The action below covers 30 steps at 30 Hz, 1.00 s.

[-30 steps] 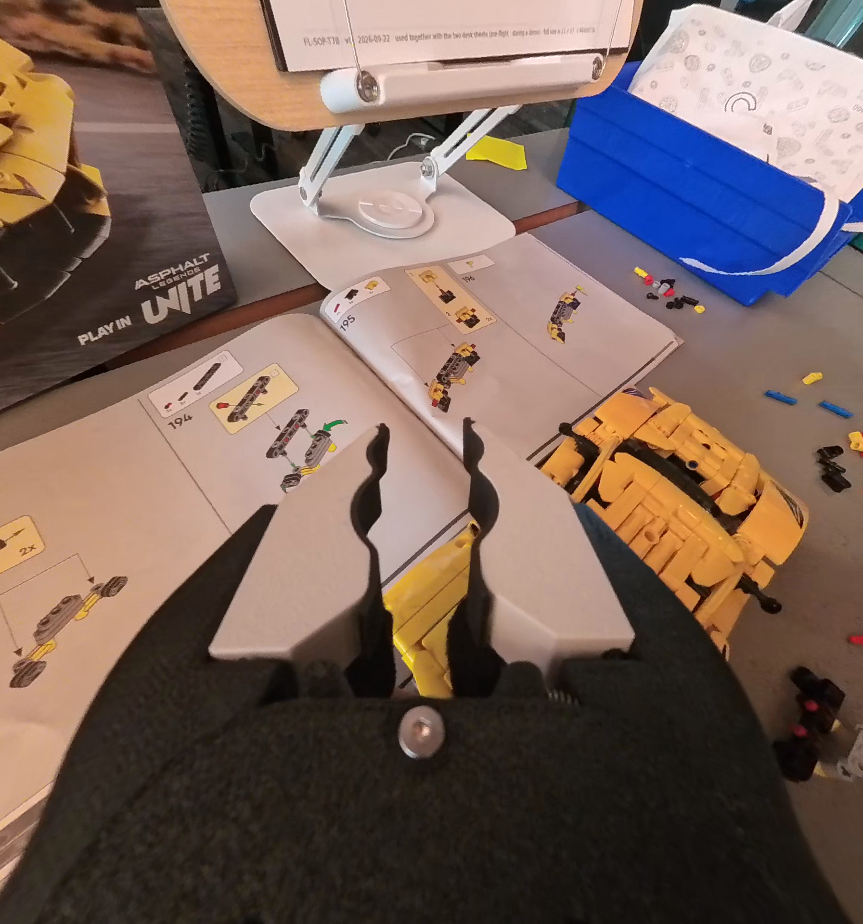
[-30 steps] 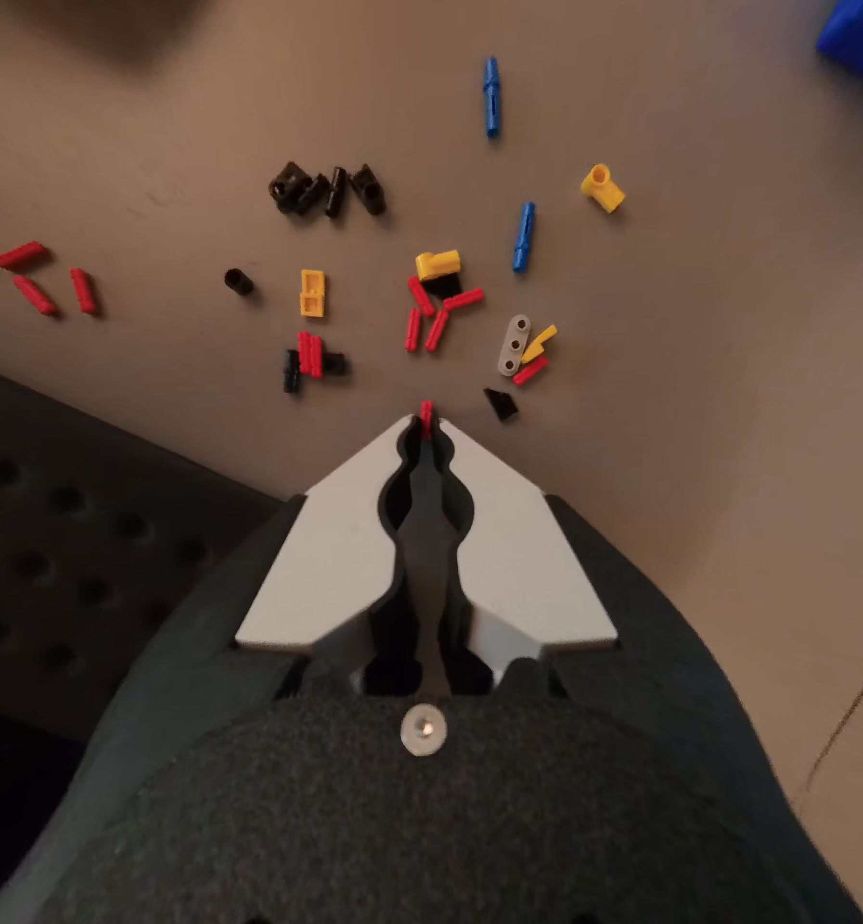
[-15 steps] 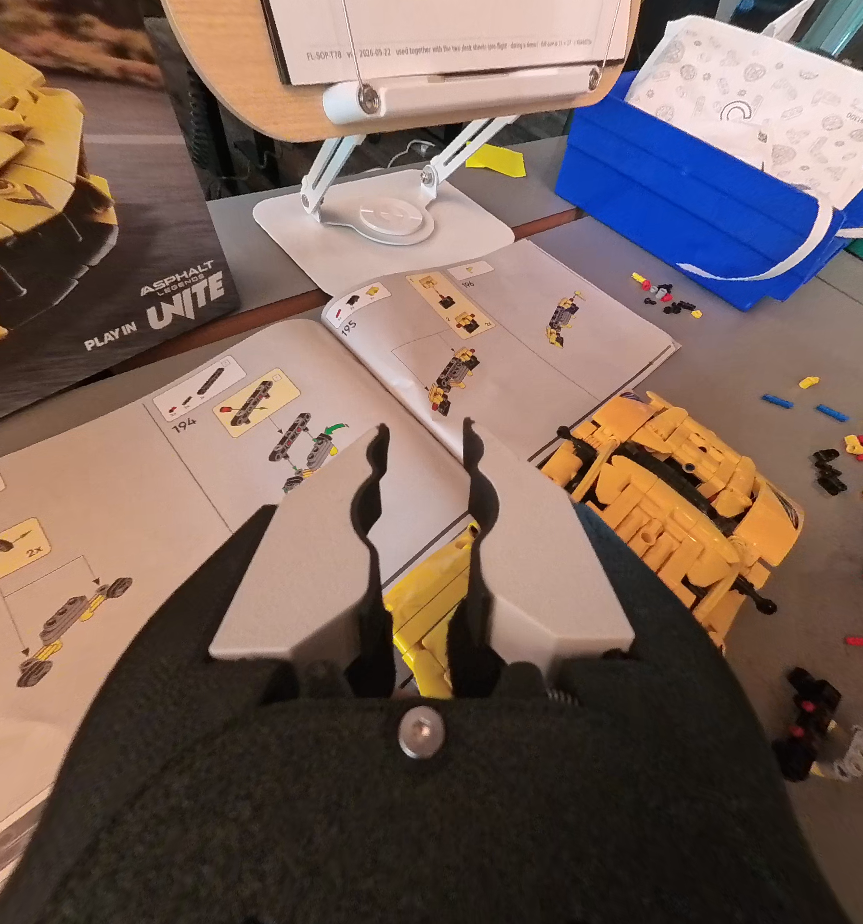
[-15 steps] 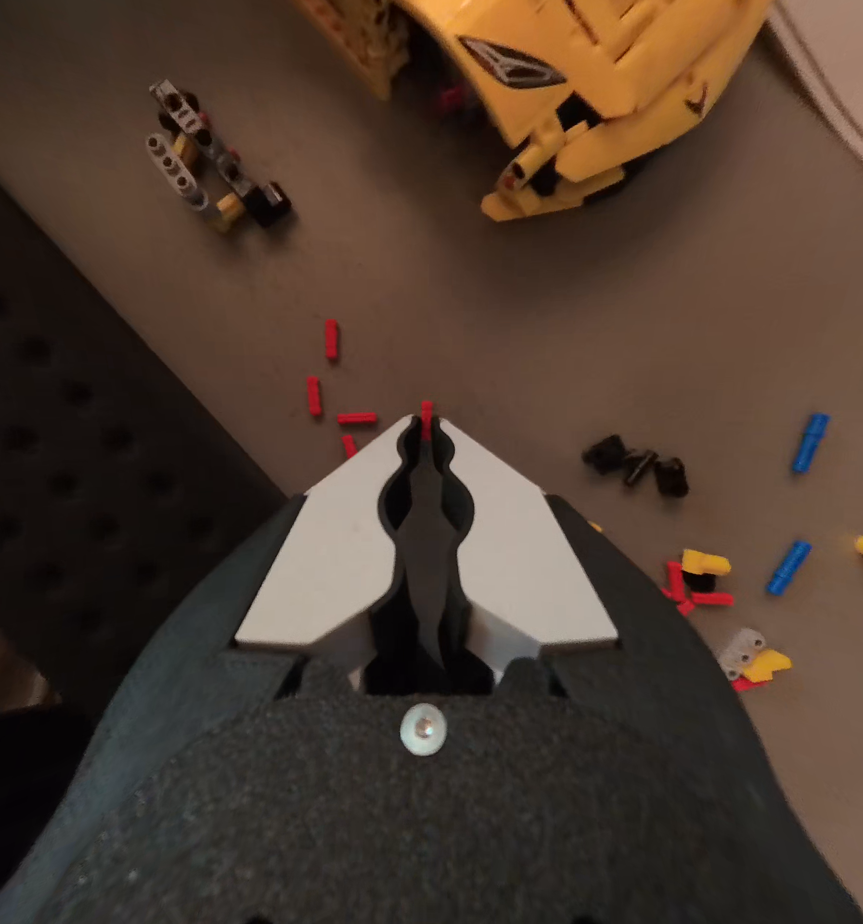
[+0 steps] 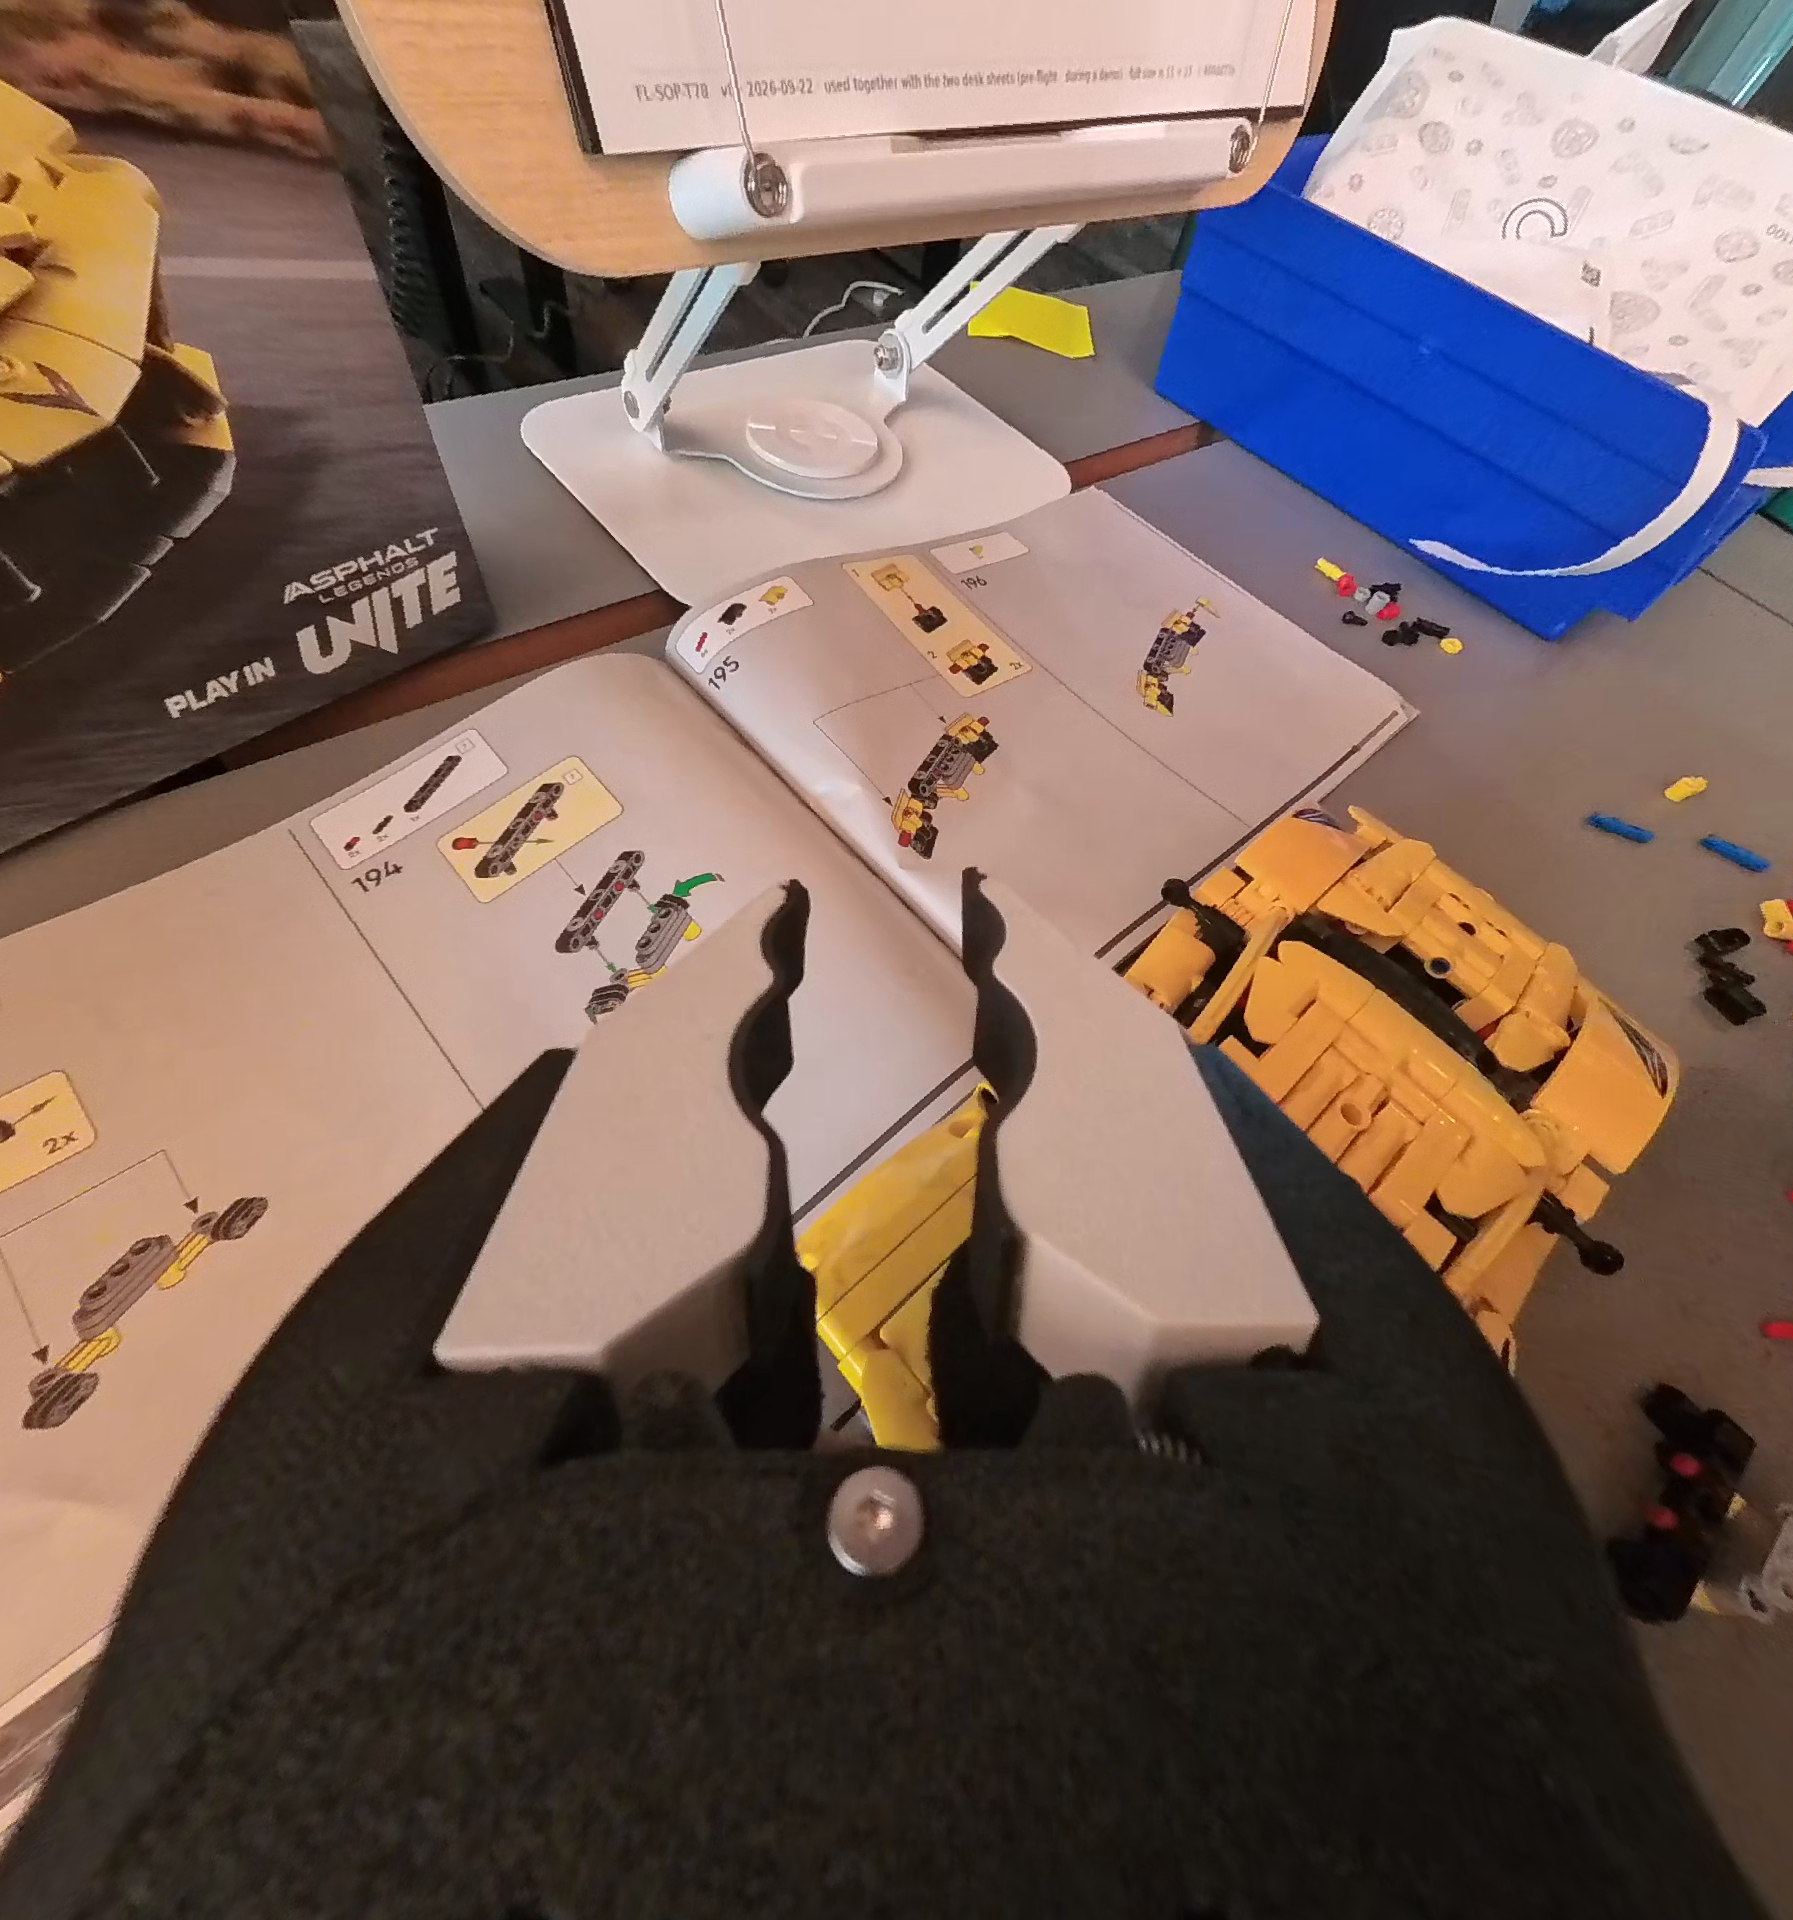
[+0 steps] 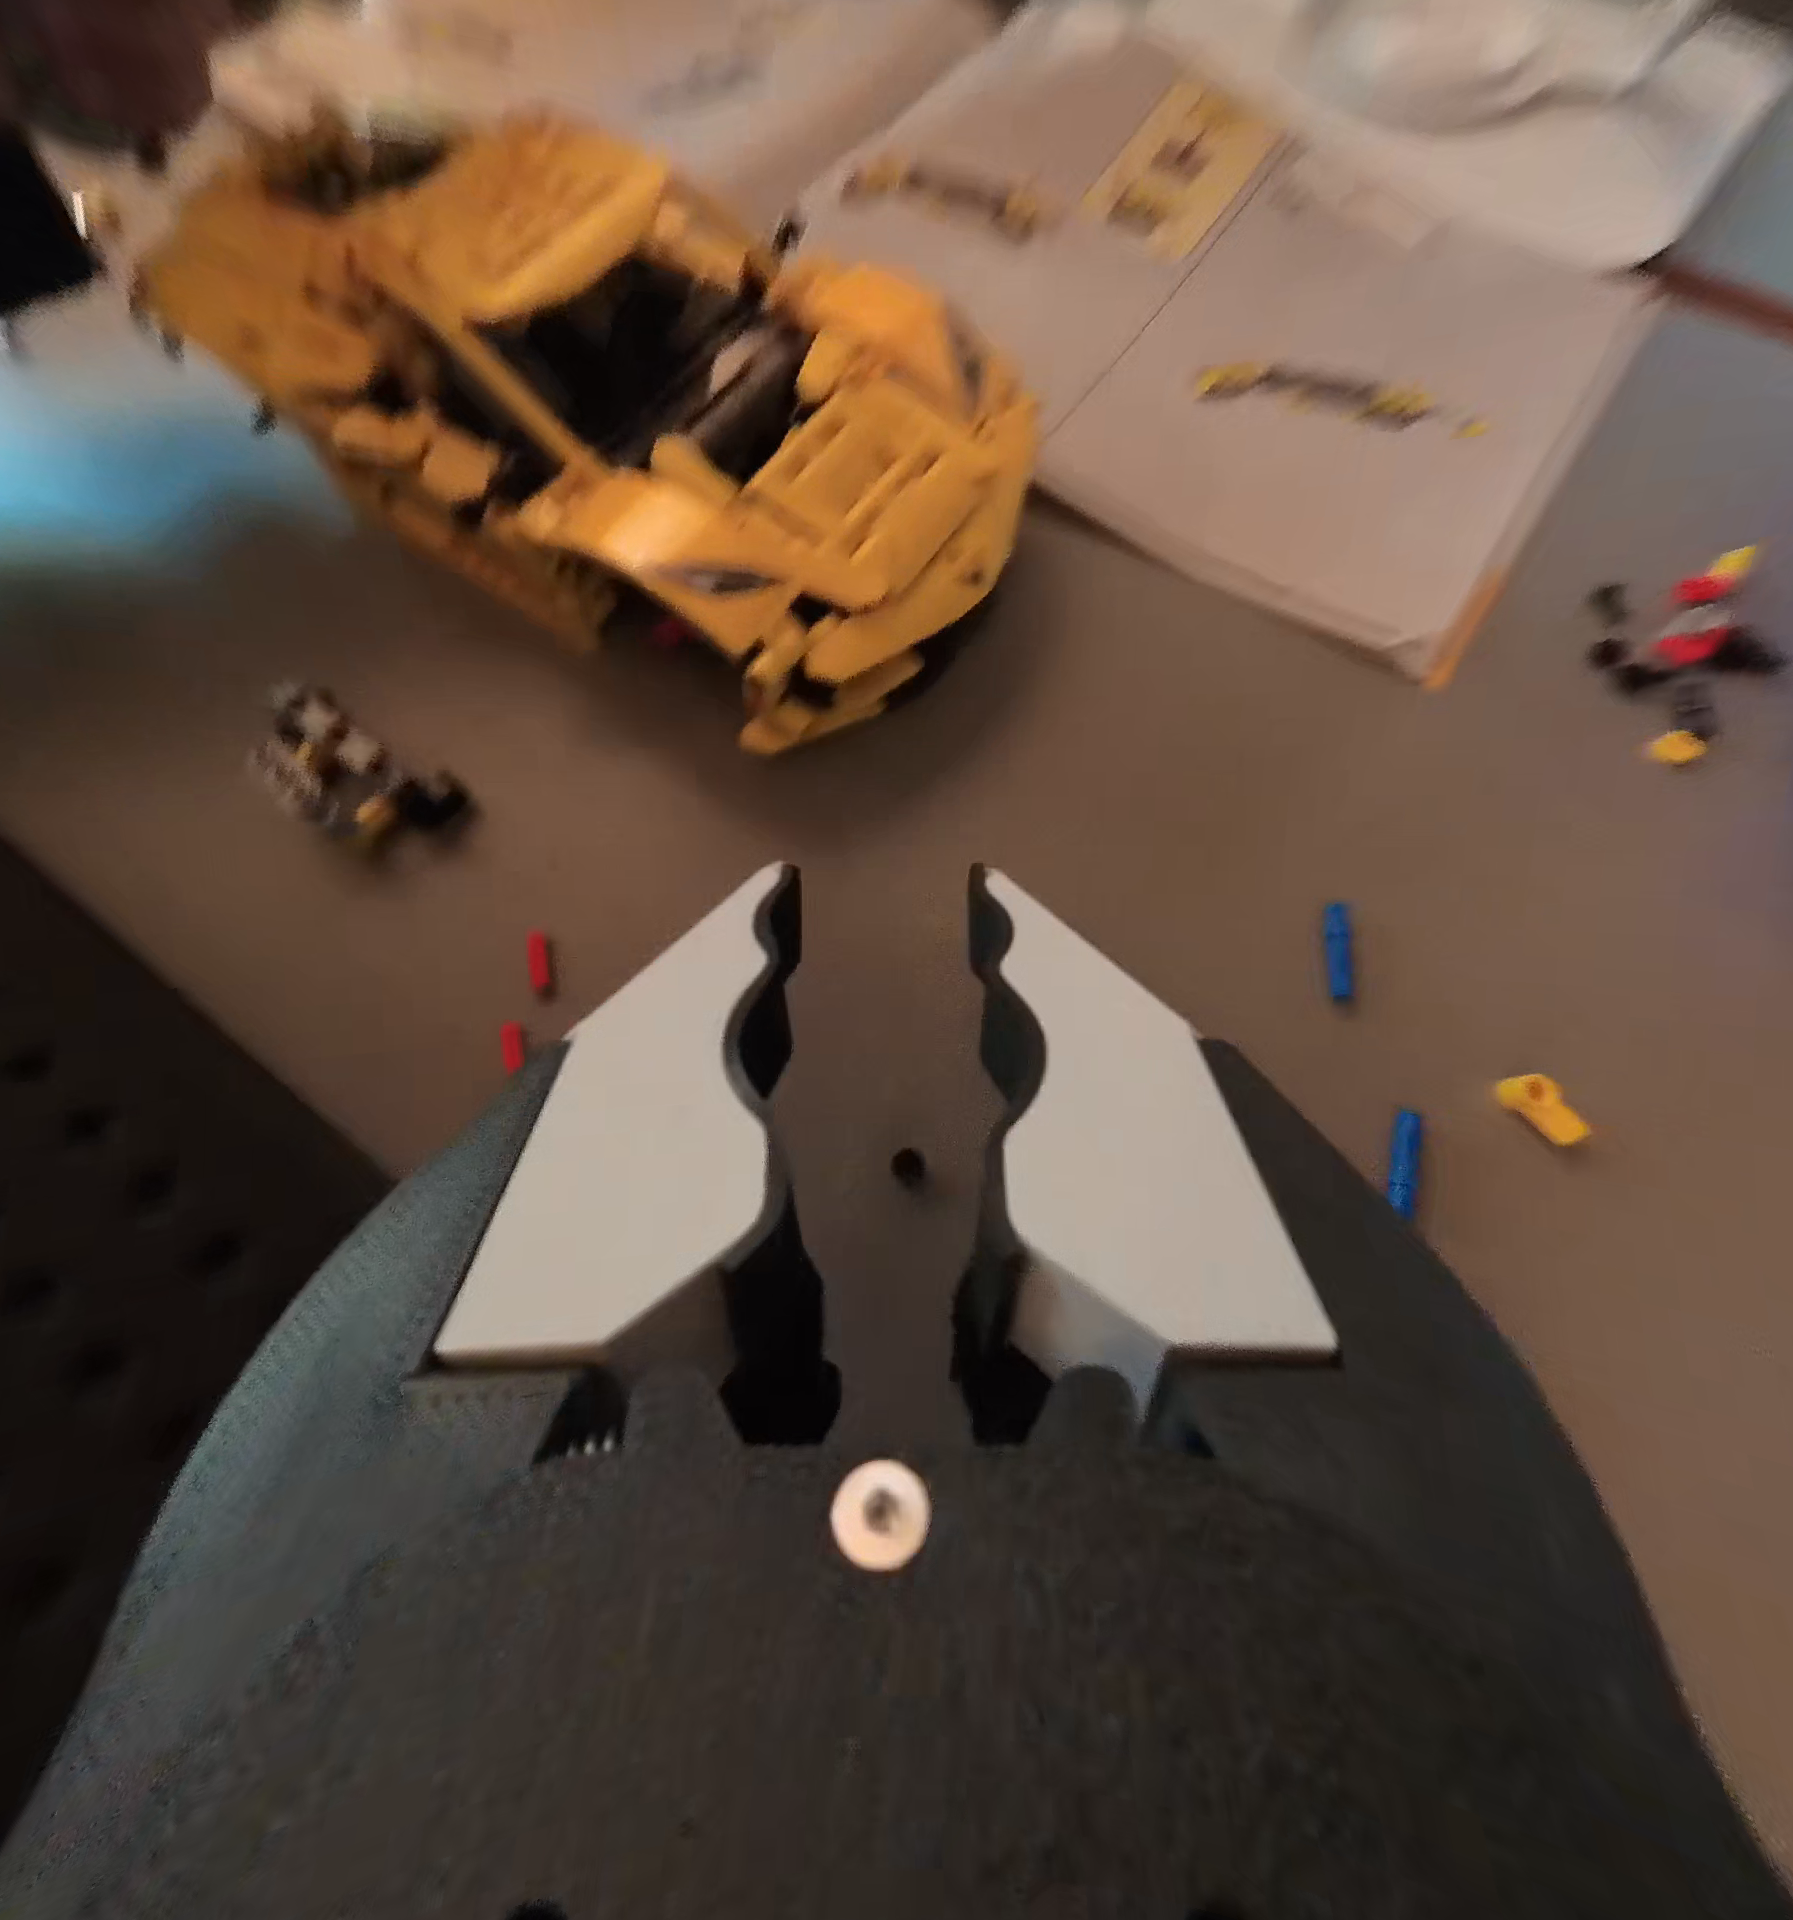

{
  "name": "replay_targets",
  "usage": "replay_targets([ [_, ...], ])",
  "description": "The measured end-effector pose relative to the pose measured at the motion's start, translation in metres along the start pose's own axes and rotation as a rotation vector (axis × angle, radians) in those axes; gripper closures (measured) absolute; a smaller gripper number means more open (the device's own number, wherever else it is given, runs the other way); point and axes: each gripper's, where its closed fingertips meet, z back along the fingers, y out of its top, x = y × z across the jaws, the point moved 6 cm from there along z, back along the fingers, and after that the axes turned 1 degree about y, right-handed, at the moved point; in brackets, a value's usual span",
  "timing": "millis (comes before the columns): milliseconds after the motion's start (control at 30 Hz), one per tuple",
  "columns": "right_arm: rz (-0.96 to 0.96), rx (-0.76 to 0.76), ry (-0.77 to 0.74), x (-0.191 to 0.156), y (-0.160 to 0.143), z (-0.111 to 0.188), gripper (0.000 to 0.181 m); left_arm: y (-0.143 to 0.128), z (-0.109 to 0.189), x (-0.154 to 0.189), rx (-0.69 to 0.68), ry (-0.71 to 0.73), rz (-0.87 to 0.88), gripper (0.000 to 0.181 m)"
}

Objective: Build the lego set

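Left gripper [image 5: 879, 894] is hanging right over the open instruction booklet [image 5: 248, 1039] with its fingers [image 5: 684, 1122] spread apart and nothing pinched between them; down through the gap you can see a bright yellow lego piece [image 5: 887, 1268] lying at the near edge of the booklet. Just right of the booklet, touching its page edge, sits the half-built yellow lego car [image 5: 1391, 1060] on the grey tabletop [image 5: 1702, 1714]. Nearer than the car and off to its right there's a small black and grey sub-assembly [image 5: 1702, 1527], and loose red, blue, black and yellow bits [image 5: 1785, 935] are scattered further right of the car. Beyond the booklet stands a white stand [image 5: 788, 468] with a wooden board, the set's box [image 5: 144, 416] is left of it, and a blue bin [image 5: 1443, 416] with a printed paper bag in it is off to the right. Right gripper [image 6: 884, 883] is also released, fingers [image 6: 643, 1122] wide and empty, with a tiny black piece [image 6: 907, 1164] on the tabletop showing between them. That view is blurry, but the car [image 6: 601, 436] is well ahead of the fingers, blue pins [image 6: 1339, 951] off to their right, red pins [image 6: 537, 961] to their left.
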Motion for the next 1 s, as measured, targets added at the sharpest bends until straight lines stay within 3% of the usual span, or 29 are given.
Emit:
replay_targets([
  [67, -0.048, 0.137, -0.035, 0.004, 0.003, 0.006, 0.150, 0.000, 0.000, 0.000, -0.001, 0.001, -0.003, 0.152],
  [200, -0.009, 0.179, -0.098, 0.008, 0.003, 0.012, 0.152, -0.001, -0.001, 0.000, -0.005, 0.008, -0.013, 0.152],
  [800, 0.031, 0.104, -0.128, 0.008, -0.001, 0.003, 0.154, 0.003, 0.003, -0.001, 0.006, 0.013, -0.015, 0.152],
  [1000, 0.100, 0.214, -0.228, 0.023, 0.041, 0.021, 0.160, 0.023, 0.027, -0.001, 0.078, 0.061, -0.065, 0.152],
])
